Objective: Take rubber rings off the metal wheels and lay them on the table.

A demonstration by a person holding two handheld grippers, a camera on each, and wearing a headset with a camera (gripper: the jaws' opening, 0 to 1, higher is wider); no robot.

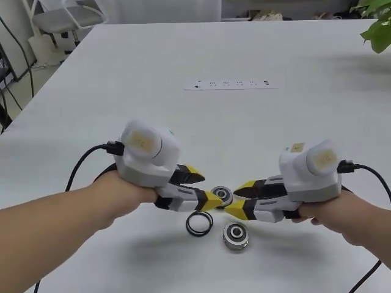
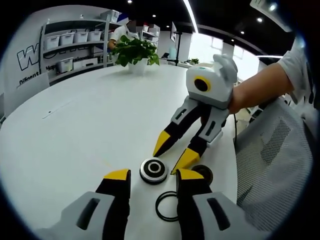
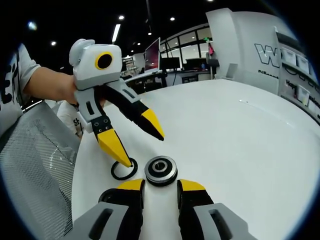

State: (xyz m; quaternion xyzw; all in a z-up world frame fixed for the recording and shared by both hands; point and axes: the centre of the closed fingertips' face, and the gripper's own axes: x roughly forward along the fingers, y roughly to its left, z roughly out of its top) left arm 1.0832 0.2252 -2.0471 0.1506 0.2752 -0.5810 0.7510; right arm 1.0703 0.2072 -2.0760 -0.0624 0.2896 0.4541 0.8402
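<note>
Watching the wheel (image 1: 221, 195), lying flat on the table (image 1: 256, 134) right between the two sets of tips. Flanking it from opposite sides with the left gripper (image 1: 206, 189) and the right gripper (image 1: 234, 200), both spread apart and clutching nothing. Probably lining up for pinning the metal with one and peeling the rubber with the other. Holding the tips low and angled down, likely for getting under the rim. Leaving a loose ring (image 1: 200, 223) just nearer the person, already off and parked clear of the work, with a second wheel (image 1: 236, 235) beside it, waiting within reach. Not managing to tell whether either wheel is wearing rubber right now.
</note>
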